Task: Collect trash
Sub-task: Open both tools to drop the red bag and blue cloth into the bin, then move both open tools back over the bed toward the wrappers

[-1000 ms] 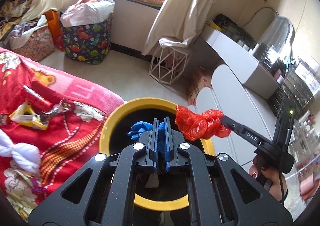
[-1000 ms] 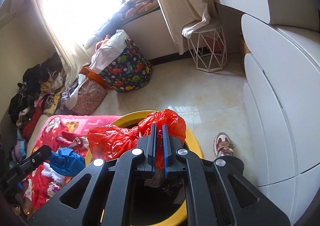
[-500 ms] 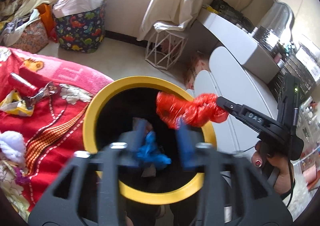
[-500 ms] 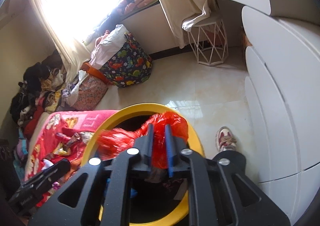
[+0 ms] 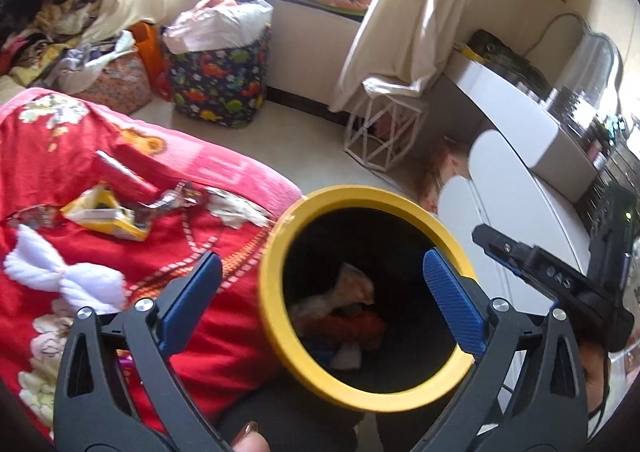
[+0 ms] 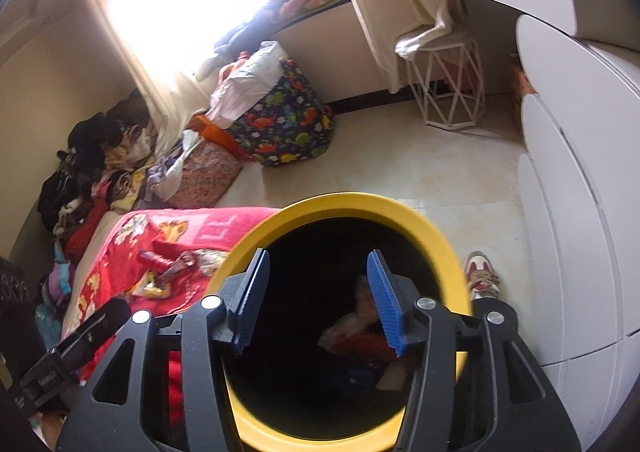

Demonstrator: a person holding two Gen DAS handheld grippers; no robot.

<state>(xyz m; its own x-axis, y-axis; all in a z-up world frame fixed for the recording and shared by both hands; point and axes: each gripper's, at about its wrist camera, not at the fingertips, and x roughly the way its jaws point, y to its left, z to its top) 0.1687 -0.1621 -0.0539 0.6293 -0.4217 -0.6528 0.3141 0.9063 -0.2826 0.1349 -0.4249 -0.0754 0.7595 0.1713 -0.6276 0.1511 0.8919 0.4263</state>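
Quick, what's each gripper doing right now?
Left gripper: jaws opening, nothing between them, above the bin.
Right gripper: jaws opening, empty, above the bin.

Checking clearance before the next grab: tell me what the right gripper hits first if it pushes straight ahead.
The right gripper, jaws opening with nothing between them, points into the yellow-rimmed bin. It would probably first meet the trash pile at the bottom; depth is unclear.

Red blanket strewn with wrappers.
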